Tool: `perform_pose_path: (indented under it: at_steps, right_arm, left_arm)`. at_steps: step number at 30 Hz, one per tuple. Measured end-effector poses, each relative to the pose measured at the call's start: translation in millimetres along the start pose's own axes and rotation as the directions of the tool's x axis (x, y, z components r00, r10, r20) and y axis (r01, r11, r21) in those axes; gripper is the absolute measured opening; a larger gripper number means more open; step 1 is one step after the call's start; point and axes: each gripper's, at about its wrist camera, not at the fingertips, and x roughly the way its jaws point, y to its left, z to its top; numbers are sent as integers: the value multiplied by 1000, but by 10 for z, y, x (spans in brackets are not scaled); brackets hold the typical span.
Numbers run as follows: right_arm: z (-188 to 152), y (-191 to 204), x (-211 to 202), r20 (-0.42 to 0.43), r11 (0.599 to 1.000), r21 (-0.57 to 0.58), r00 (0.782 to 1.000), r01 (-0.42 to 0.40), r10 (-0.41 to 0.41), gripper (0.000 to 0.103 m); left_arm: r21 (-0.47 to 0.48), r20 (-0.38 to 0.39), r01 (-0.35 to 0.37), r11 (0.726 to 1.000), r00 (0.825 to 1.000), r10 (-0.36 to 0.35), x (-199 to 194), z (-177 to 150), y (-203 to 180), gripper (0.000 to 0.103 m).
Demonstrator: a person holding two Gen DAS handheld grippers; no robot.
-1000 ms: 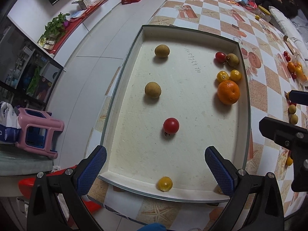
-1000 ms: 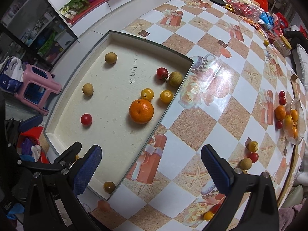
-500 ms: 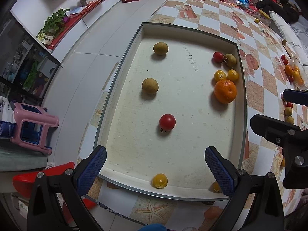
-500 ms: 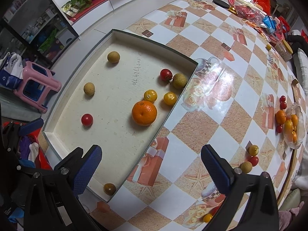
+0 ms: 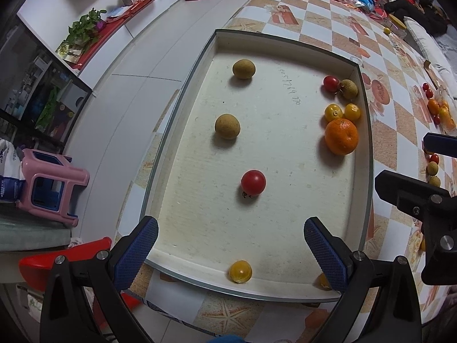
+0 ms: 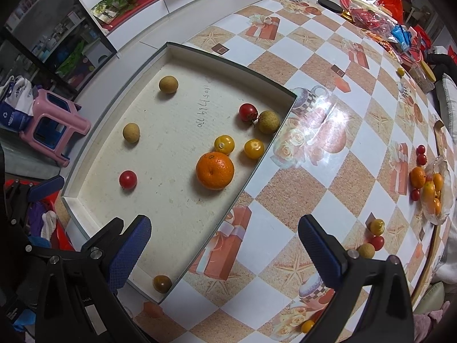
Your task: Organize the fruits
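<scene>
Both grippers hover with jaws spread, empty
Left gripper (image 5: 228, 245) above the tray (image 5: 368, 171) near the red tomato (image 5: 253, 182); right gripper (image 6: 225, 245) over the tray's edge, orange (image 6: 214, 170) ahead

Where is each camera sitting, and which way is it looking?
Left wrist: rides on the left gripper, looking down its open blue-padded fingers into the white tray; the right gripper pokes in at the right edge.
Right wrist: rides on the right gripper, looking over the tray's right wall and the checkered tablecloth; the left gripper peeks in at the left.
Both views share the tray, the orange and the lone red tomato.
</scene>
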Motion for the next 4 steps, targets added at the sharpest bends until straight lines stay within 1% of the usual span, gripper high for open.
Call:
perform_pose_path:
  at_steps: [4]
  right_arm:
    - [5, 10, 1, -1, 1000, 0, 1000, 1, -1, 103]
  left_arm:
    - [12, 13, -1, 1000, 1000, 1, -19, 2, -9, 103]
